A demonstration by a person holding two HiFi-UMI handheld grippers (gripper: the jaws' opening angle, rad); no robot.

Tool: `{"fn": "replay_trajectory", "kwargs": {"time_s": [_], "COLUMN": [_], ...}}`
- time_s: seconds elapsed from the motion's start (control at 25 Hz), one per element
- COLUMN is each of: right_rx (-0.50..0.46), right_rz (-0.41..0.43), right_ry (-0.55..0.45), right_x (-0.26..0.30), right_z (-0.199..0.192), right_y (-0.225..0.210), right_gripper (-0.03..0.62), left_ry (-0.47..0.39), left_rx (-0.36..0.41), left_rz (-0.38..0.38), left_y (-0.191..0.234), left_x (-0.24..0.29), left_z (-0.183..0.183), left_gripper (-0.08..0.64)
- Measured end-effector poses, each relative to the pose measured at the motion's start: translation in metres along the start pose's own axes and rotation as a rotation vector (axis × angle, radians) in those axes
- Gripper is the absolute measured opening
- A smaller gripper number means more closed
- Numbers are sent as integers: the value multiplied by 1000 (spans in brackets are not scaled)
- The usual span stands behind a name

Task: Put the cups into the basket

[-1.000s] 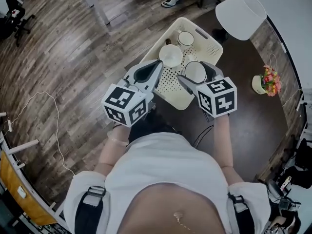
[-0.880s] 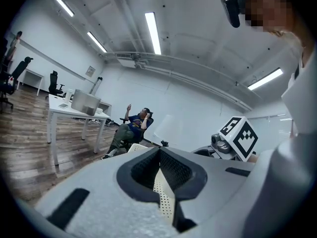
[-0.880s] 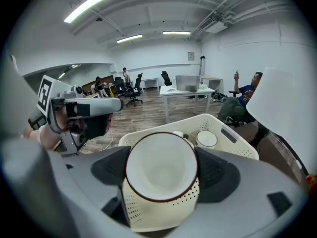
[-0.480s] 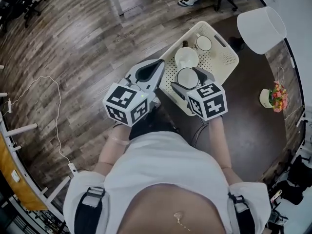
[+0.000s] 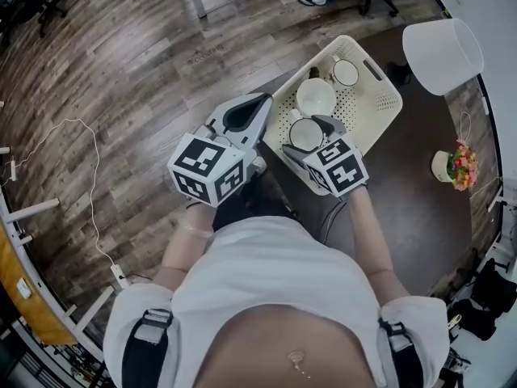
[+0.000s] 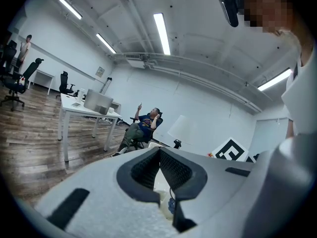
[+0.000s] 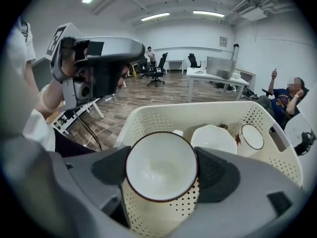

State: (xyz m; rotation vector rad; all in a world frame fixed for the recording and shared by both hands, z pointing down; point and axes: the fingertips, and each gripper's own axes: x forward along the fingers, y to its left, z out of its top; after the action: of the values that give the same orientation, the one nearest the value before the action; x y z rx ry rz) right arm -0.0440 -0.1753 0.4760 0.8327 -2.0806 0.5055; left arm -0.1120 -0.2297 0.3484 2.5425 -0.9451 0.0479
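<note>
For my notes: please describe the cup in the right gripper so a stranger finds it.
Find the cream perforated basket. Over its near end, the right gripper clamps a white, dark-rimmed cup. Its two neighbours lie loose farther inside.

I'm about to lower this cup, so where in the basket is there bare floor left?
Bare floor shows at the basket's near end, under the held cup in the right hand-held gripper, and between the white cup and the right wall. The far end is crowded: the rimmed cup and a small brown thing sit there.
</note>
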Motion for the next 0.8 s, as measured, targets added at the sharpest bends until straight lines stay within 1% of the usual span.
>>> {"fn": "replay_trajectory", "kwargs": {"time_s": [0.4, 0.52, 0.8], "right_rx": [-11, -2, 0], "right_rz": [39, 58, 72], "right_ry": [56, 65, 108], "right_x": [17, 24, 41], "right_z": [-22, -24, -28], "right_y": [3, 2, 1], "right_gripper": [405, 405, 405], "left_ry": [8, 8, 8], "left_rx": [-19, -22, -24], "left_rz": [9, 8, 10], "left_y": [4, 4, 4], "left_x": [1, 4, 8], "left_z": [-4, -4, -4], "left_gripper": [11, 11, 11]}}
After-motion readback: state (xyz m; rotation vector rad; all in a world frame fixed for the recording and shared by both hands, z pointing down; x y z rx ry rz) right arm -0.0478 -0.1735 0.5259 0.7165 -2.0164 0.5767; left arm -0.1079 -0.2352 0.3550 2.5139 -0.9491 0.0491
